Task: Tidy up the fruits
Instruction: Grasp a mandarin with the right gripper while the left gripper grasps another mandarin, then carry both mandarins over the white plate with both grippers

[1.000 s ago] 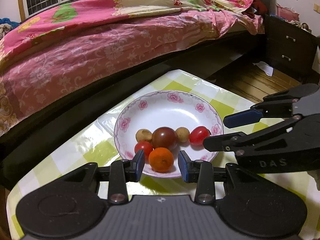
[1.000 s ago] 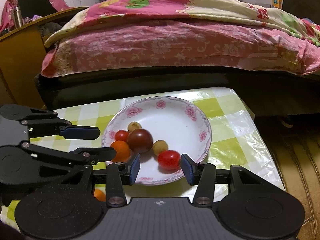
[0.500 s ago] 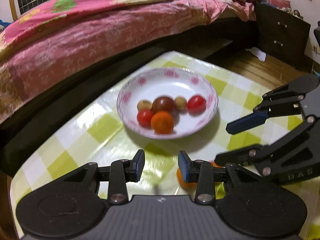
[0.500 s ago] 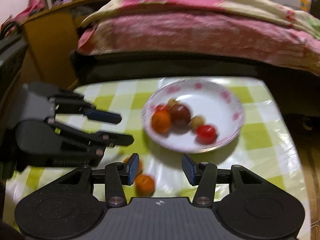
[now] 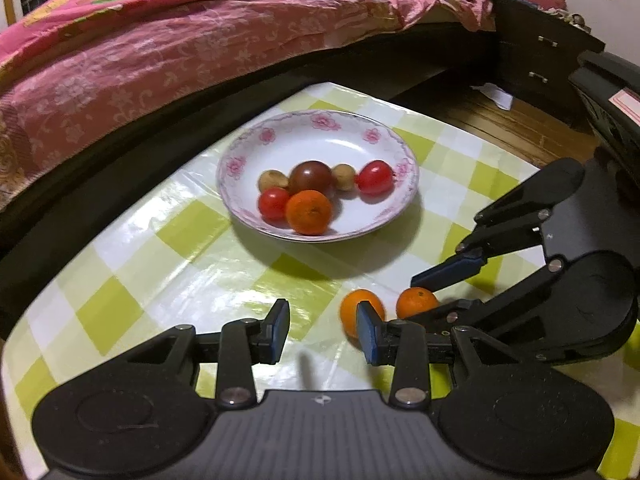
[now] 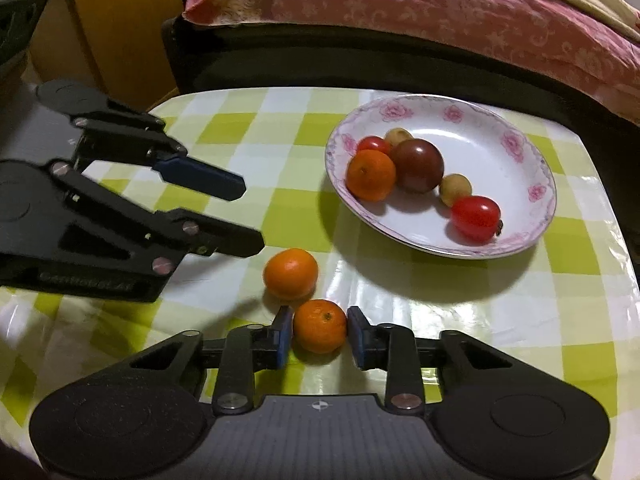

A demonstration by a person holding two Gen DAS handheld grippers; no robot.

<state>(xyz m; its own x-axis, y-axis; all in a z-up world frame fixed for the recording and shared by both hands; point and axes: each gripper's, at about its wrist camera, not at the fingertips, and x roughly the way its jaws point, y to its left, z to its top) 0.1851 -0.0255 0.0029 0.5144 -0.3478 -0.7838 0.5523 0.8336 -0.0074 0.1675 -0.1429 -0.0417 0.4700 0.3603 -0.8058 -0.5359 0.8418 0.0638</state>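
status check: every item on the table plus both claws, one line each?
plate: upright on the tablecloth, holds six fruits
orange in plate: resting against the dark tomato
near orange: on the cloth between the right claw pads, contact unclear
far orange: loose on the cloth
left claw: open, empty
right claw: open around the near orange

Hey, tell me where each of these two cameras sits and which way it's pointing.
Left wrist: on the left gripper, looking along its open fingers over the checked table toward the plate and bed; the right gripper shows at right.
Right wrist: on the right gripper, open around an orange, facing the plate from the other side; the left gripper shows at left.
Shared: plate, both loose oranges, bed.
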